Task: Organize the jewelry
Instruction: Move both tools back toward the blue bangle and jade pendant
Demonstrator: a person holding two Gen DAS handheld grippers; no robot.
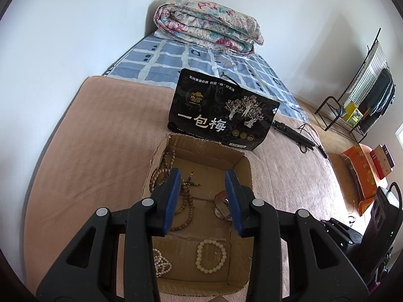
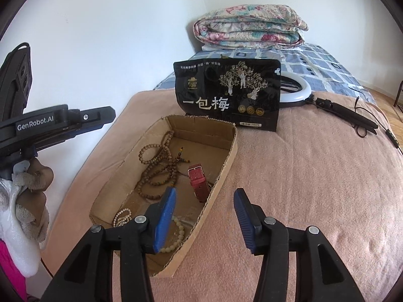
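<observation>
An open cardboard box (image 1: 248, 176) (image 2: 226, 156) lies on the pink blanket. Inside are a long brown wooden bead string (image 1: 185, 210) (image 2: 157, 168), a red watch strap (image 2: 199, 182) seen partly in the left wrist view (image 1: 221, 205), a cream bead bracelet (image 1: 211, 256) (image 2: 176, 236) and a white pearl strand (image 1: 161, 264) (image 2: 122, 216). My left gripper (image 1: 205, 198) is open and empty above the box. My right gripper (image 2: 204, 219) is open and empty, straddling the box's right wall. The left gripper body (image 2: 50, 123) shows at the right wrist view's left edge.
A black snack pouch (image 1: 221, 110) (image 2: 229, 95) stands behind the box. A ring light with its stand and cable (image 2: 335, 108) lies at the right. A folded floral quilt (image 1: 209, 25) (image 2: 249, 26) sits on the blue checked sheet. A clothes rack (image 1: 362, 100) stands at the far right.
</observation>
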